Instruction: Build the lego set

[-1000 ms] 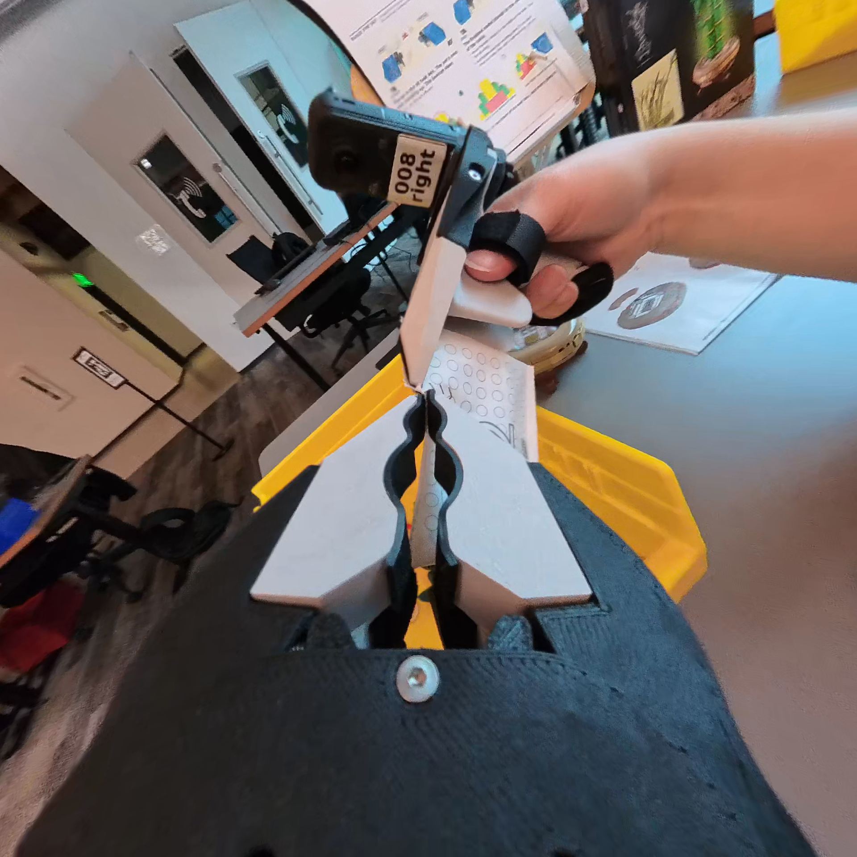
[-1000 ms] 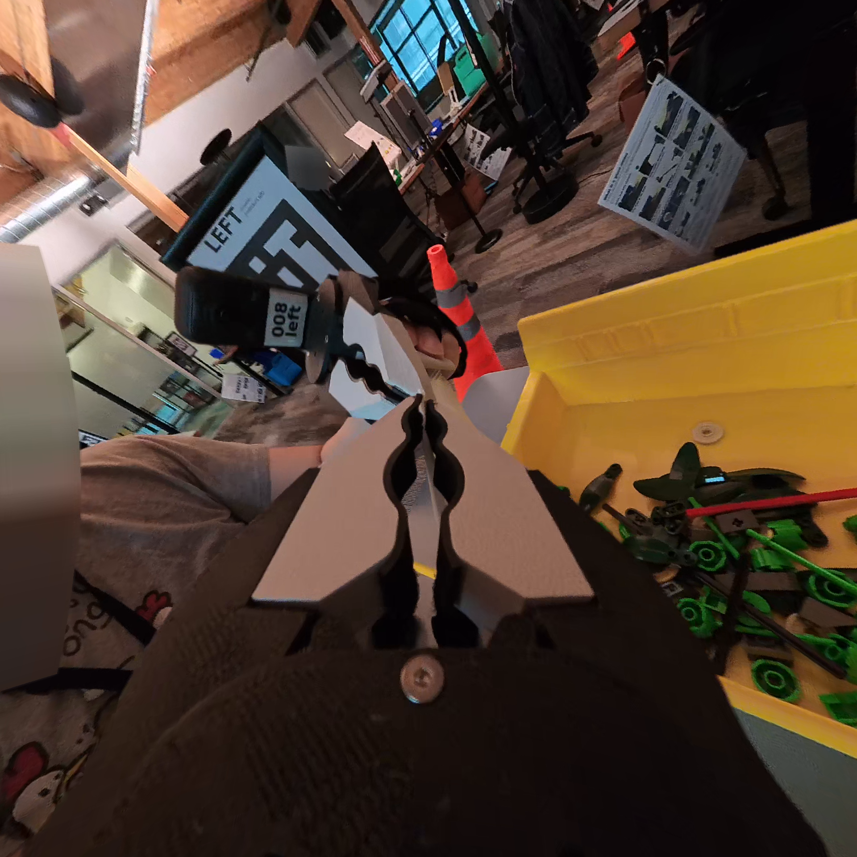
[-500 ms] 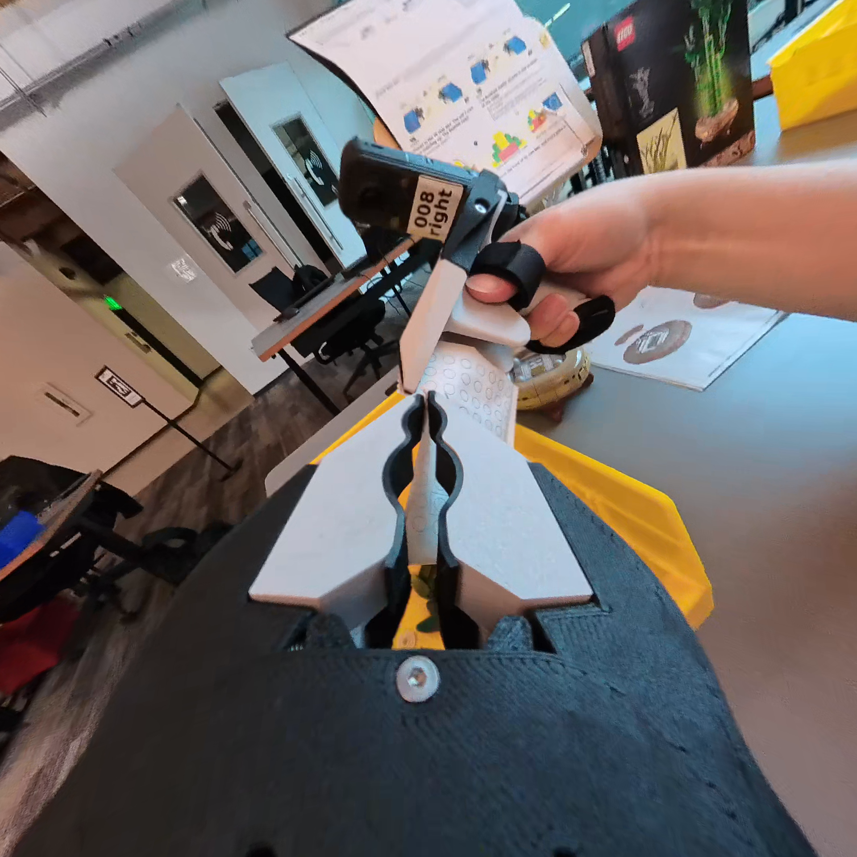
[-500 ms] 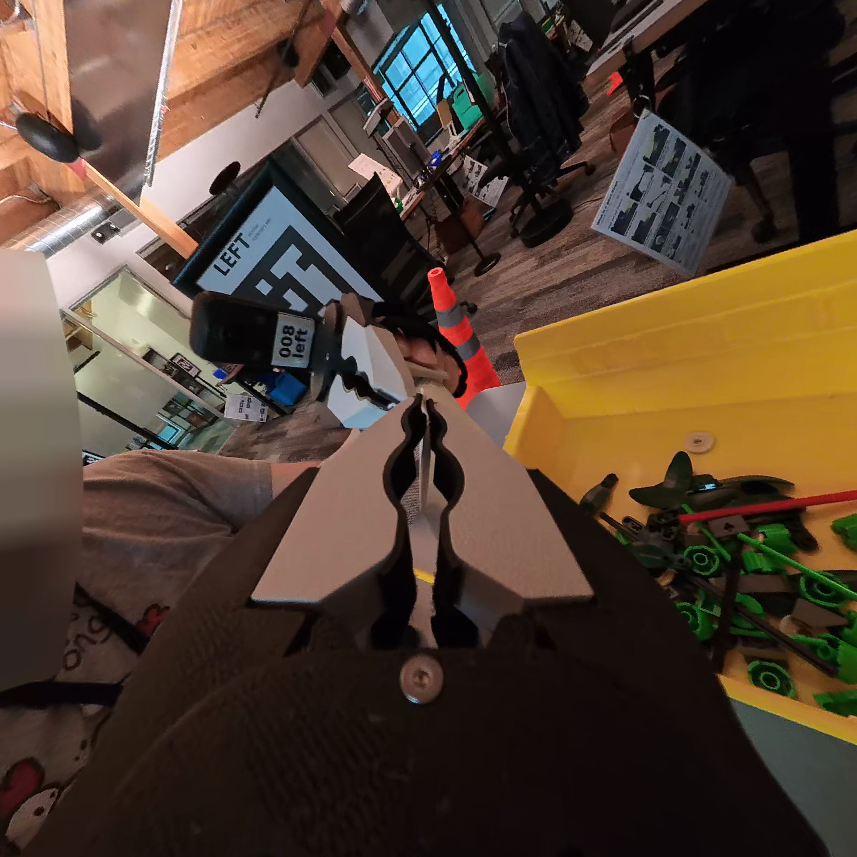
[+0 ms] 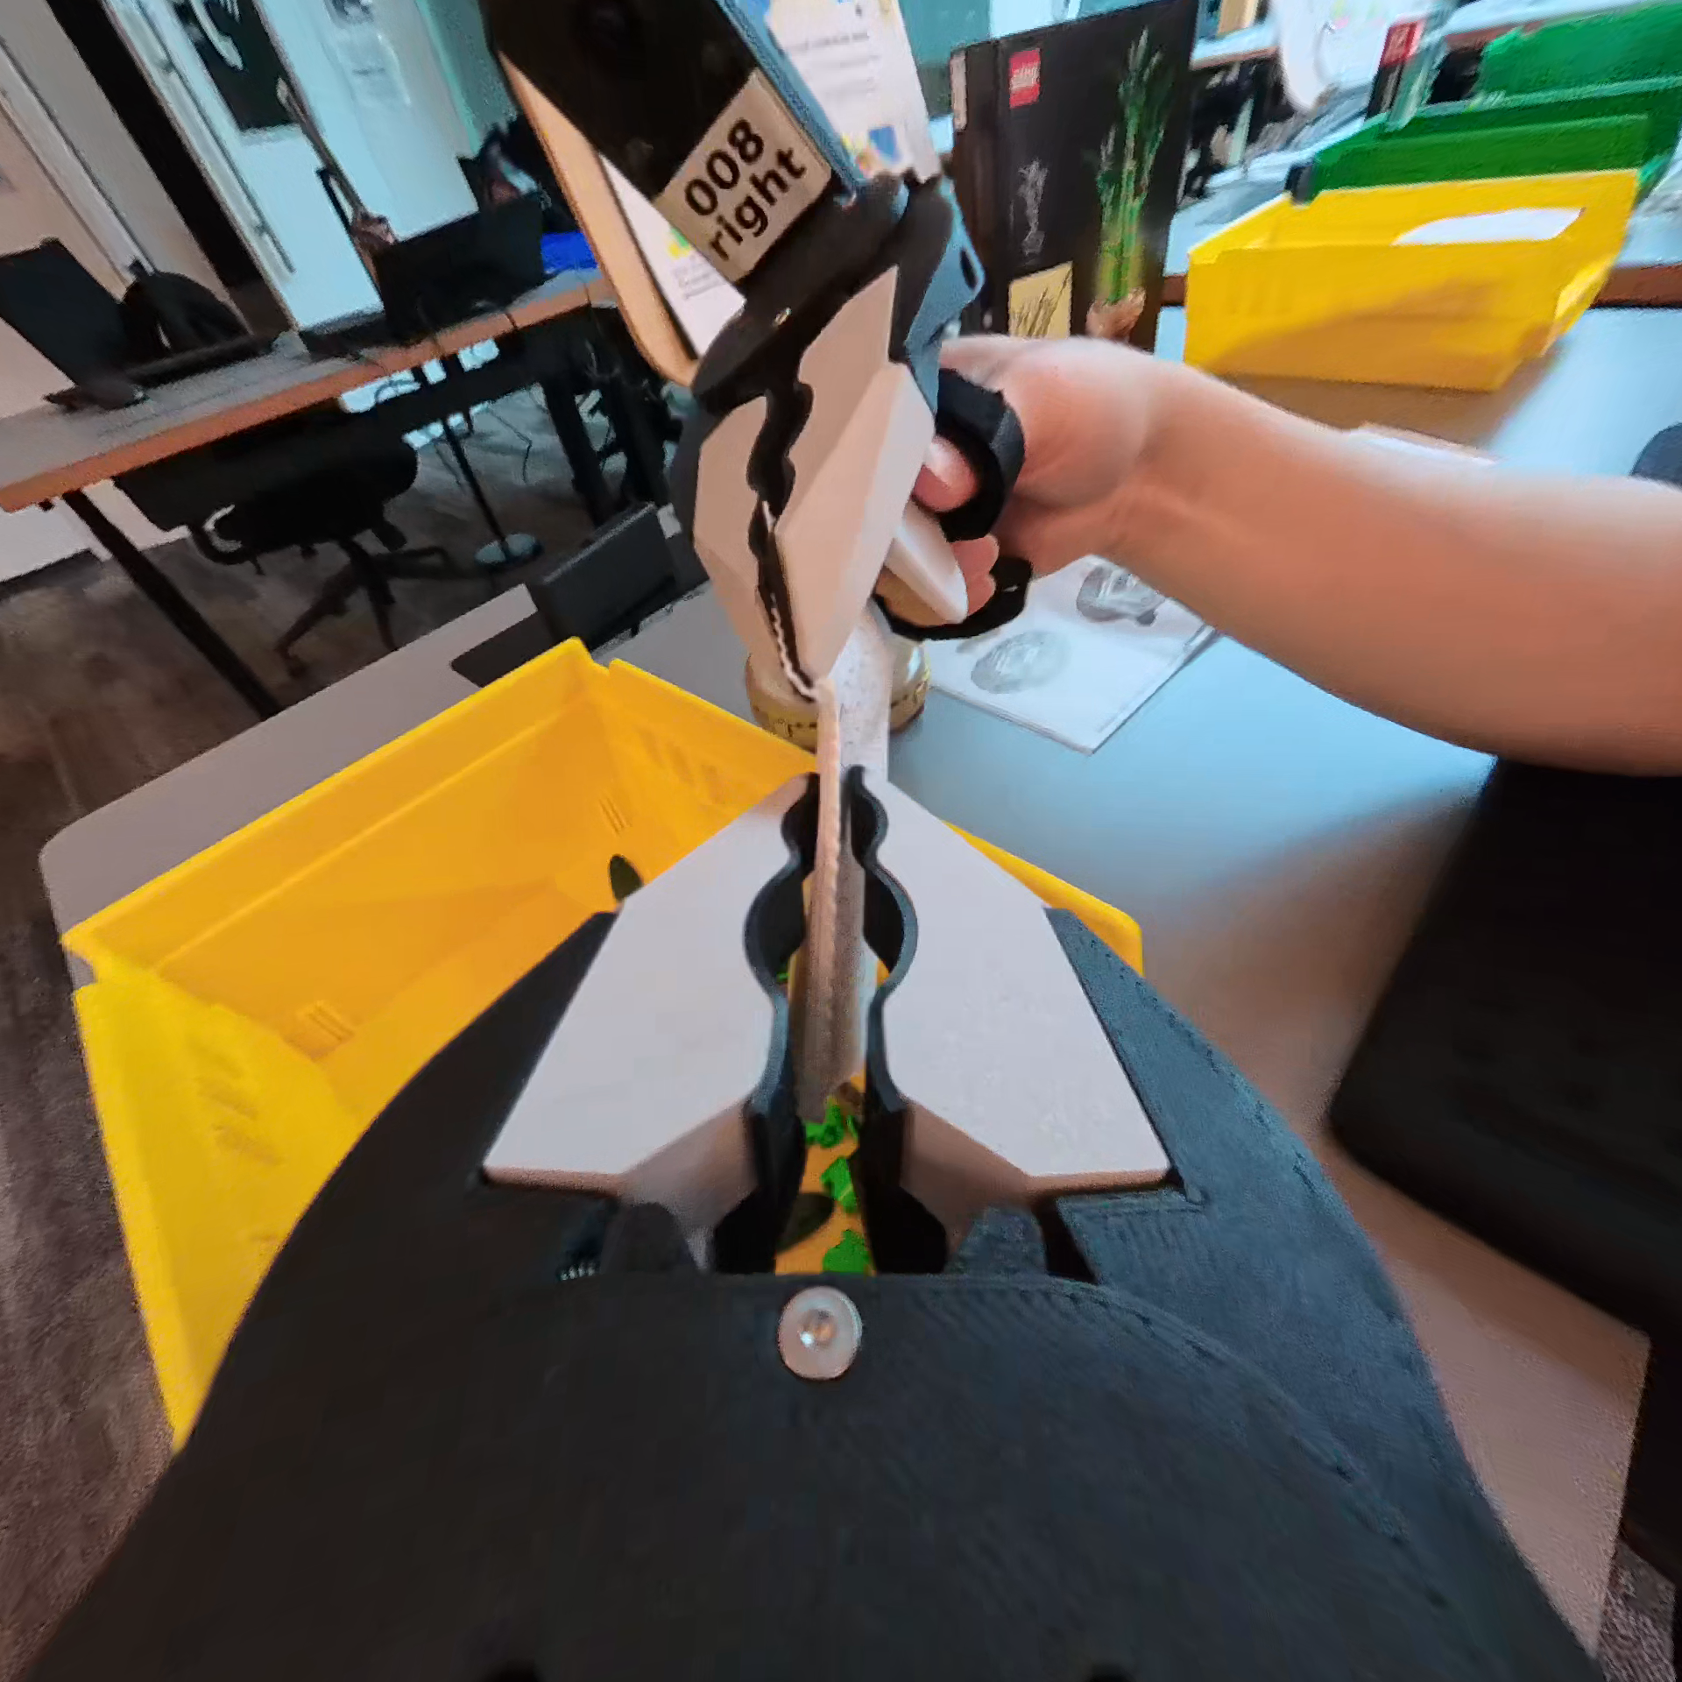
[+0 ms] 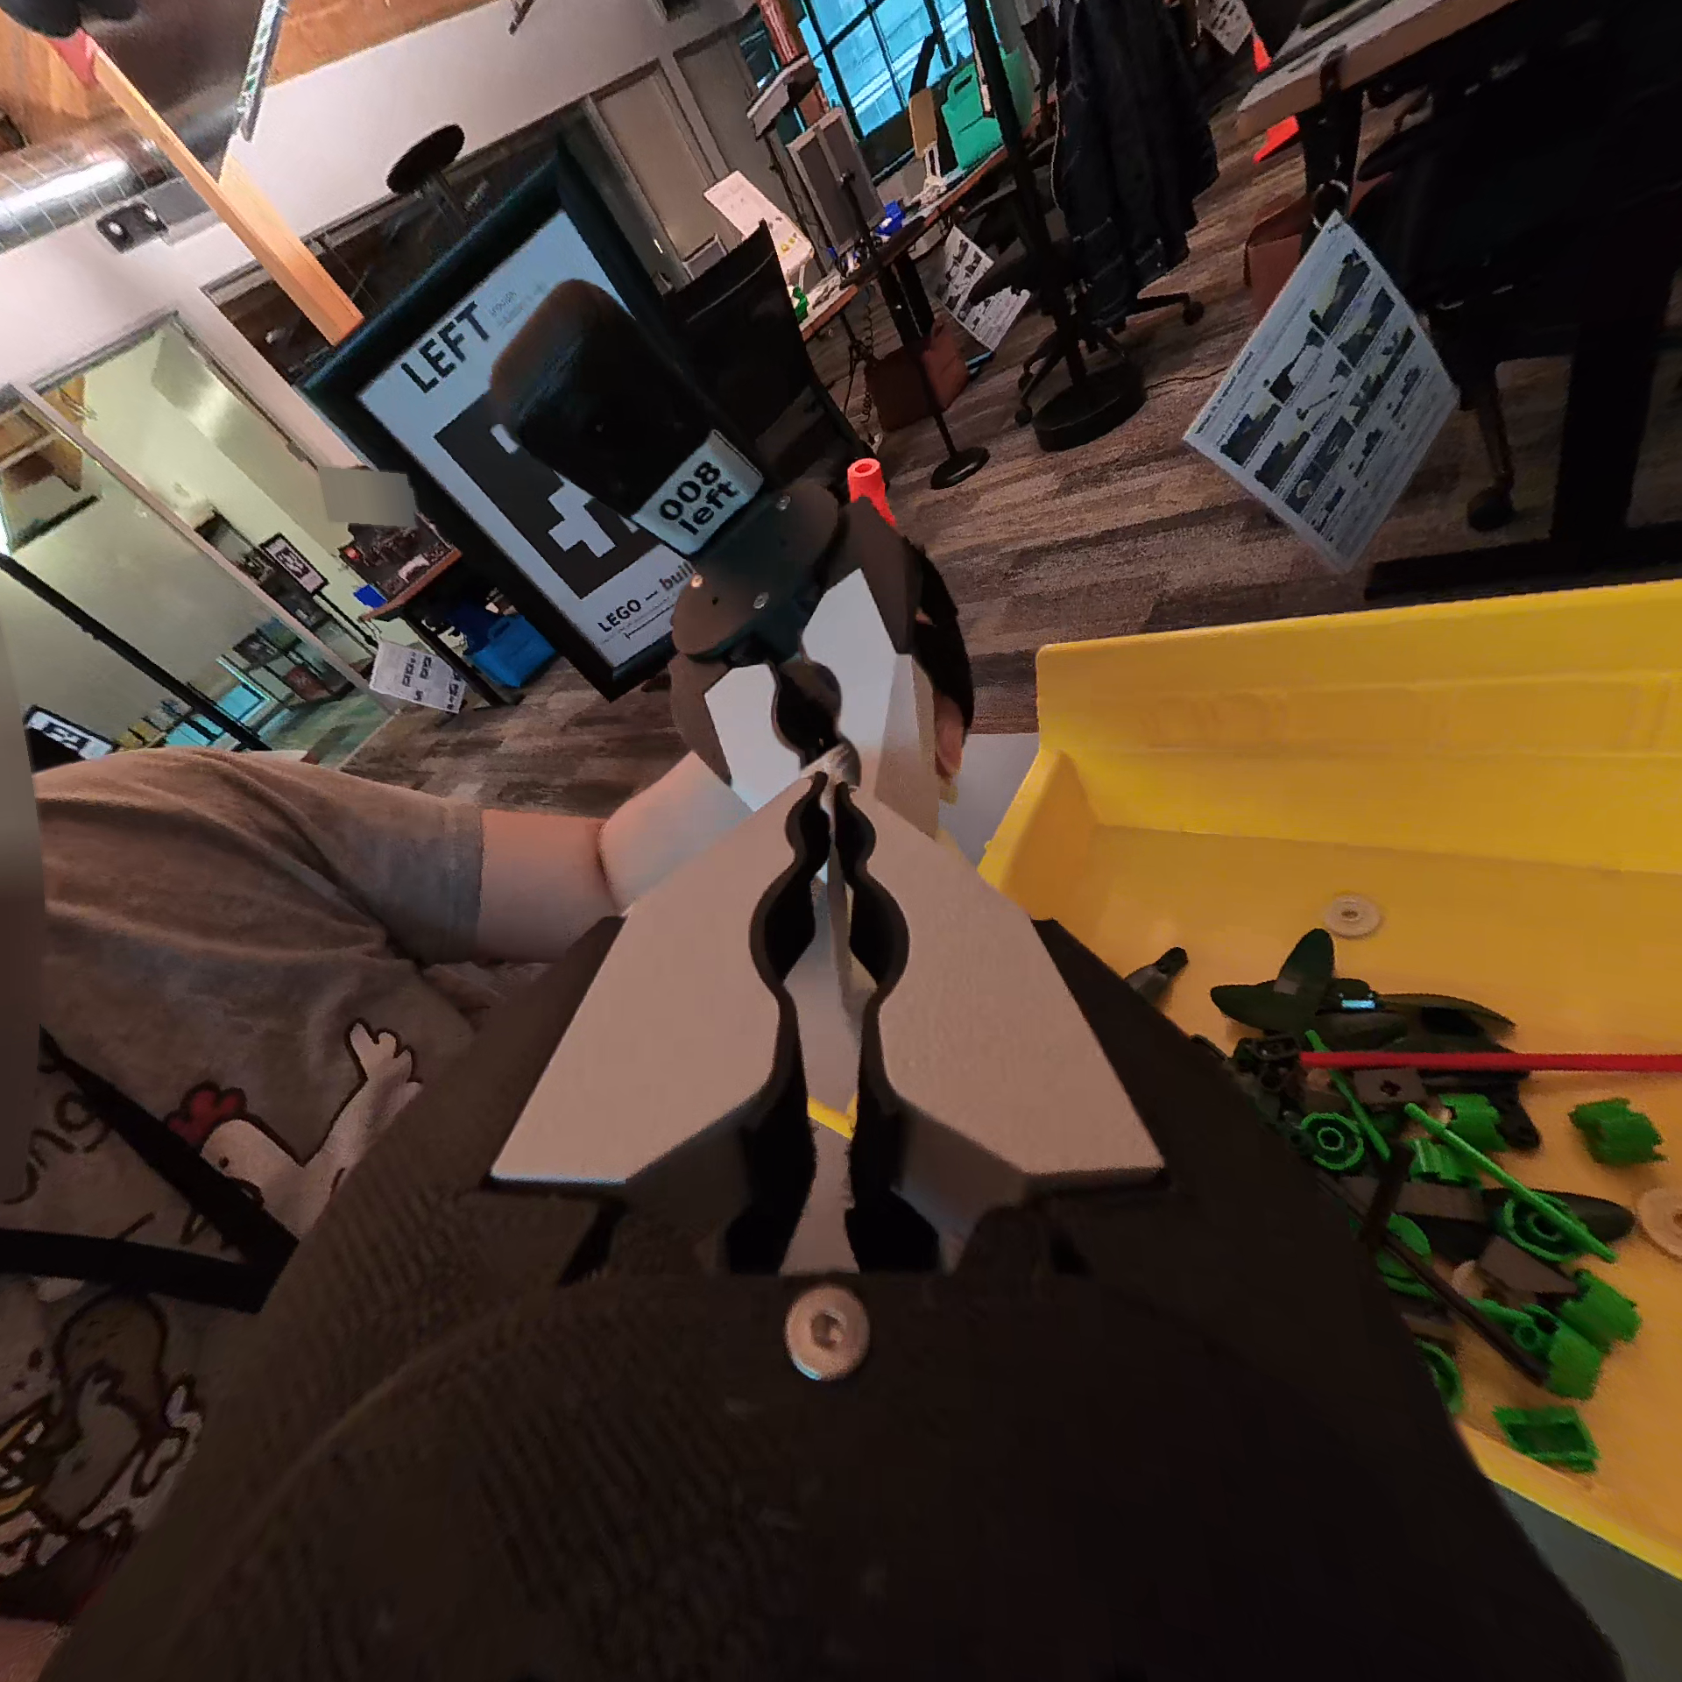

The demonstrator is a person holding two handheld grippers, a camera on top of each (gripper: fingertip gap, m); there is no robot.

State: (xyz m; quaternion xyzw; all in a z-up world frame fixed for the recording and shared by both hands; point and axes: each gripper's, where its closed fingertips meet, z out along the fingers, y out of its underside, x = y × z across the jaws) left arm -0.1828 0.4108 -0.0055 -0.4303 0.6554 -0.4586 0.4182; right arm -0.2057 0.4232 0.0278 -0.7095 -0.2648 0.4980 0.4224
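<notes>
A pale paper parts bag (image 5: 830,956) is stretched edge-on between my two grippers. My left gripper (image 5: 833,783) is shut on its lower end. My right gripper (image 5: 801,673), held by a hand, is shut on its upper end, tip to tip with the left. In the right wrist view the right gripper (image 6: 830,792) pinches the bag (image 6: 839,947) and the left gripper (image 6: 833,755) meets it from the far side. Below lies a yellow bin (image 5: 410,846), also in the right wrist view (image 6: 1365,710), holding several green and black lego pieces (image 6: 1456,1147) and a red rod (image 6: 1493,1061).
On the grey table stand a dark lego box (image 5: 1074,173), an open instruction booklet (image 5: 1065,655), a tan round built base (image 5: 783,705), a second yellow bin (image 5: 1402,282) and green bins (image 5: 1493,136). A black object (image 5: 1529,1001) sits at the right. Both grippers' tips are close together, under 4 cm apart.
Both grippers stayed shut on the bag and swung around. The right gripper now looms nearer and higher in the left wrist view, and the bag has turned edge-on and looks taut.
</notes>
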